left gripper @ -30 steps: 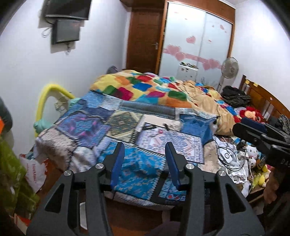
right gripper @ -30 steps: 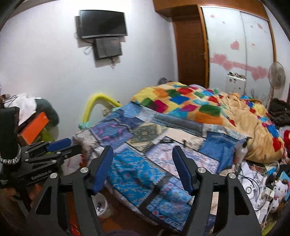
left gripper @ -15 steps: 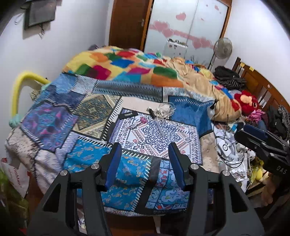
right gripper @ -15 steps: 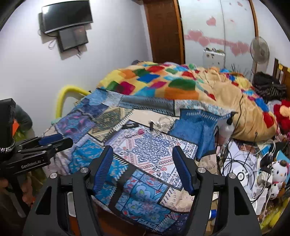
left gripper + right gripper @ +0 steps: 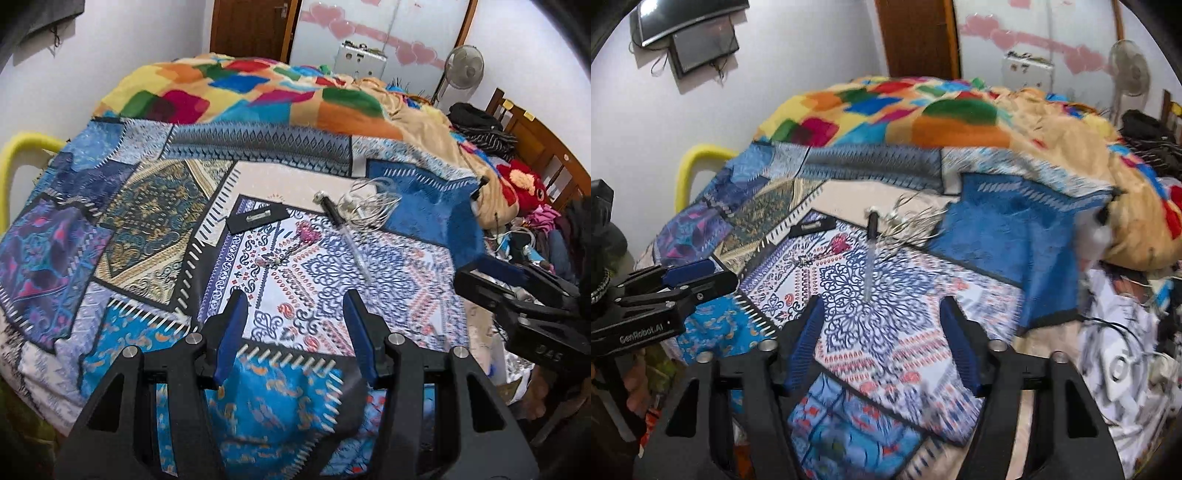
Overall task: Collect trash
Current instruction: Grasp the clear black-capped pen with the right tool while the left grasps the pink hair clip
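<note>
**A:** Two handheld grippers hang over a patchwork bedspread strewn with small items. The left gripper has its fingers partly apart with nothing between them; the right gripper is closing on empty air.

**B:** And the trash?

**A:** Mid-bed, ahead of both tools and well apart from either: a pen, a tangle of white cable touching it, a flat black case and a small pink trinket. Which of these counts as trash, I cannot tell.

**B:** What might go wrong?

**A:** The pen lies against the cable, so a pinch there could drag both. Fingers narrowing early may miss the case, and pads pressed into soft cloth could snag the bedspread instead.
</note>
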Action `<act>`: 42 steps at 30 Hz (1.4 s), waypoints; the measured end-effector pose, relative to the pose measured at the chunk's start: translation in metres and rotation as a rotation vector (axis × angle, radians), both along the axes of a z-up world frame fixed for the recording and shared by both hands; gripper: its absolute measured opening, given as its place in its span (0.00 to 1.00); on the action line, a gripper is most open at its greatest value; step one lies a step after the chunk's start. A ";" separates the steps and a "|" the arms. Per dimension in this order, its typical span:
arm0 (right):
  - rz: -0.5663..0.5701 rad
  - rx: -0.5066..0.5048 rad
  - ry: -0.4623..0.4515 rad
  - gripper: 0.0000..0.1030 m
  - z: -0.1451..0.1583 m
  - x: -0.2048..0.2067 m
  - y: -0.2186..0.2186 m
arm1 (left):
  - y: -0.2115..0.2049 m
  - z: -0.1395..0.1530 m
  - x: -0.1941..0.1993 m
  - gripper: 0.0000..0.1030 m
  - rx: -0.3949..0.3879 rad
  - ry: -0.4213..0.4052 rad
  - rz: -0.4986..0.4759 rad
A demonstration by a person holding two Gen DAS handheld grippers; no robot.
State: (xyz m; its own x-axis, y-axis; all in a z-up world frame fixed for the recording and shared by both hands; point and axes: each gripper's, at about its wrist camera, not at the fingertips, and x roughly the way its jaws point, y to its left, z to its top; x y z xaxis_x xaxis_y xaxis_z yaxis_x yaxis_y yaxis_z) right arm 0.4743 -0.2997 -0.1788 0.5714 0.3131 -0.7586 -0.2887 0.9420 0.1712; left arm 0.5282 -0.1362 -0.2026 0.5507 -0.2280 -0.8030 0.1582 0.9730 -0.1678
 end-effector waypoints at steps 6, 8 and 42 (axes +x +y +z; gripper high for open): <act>0.049 -0.007 0.077 0.26 -0.040 0.037 0.028 | 0.004 -0.029 0.023 0.51 0.001 0.027 -0.015; 0.052 -0.008 0.093 0.24 -0.050 0.046 0.035 | 0.004 -0.035 0.030 0.51 0.008 0.033 -0.020; 0.063 -0.002 0.099 0.09 -0.061 0.048 -0.004 | -0.051 -0.076 0.102 0.12 0.092 -0.012 -0.136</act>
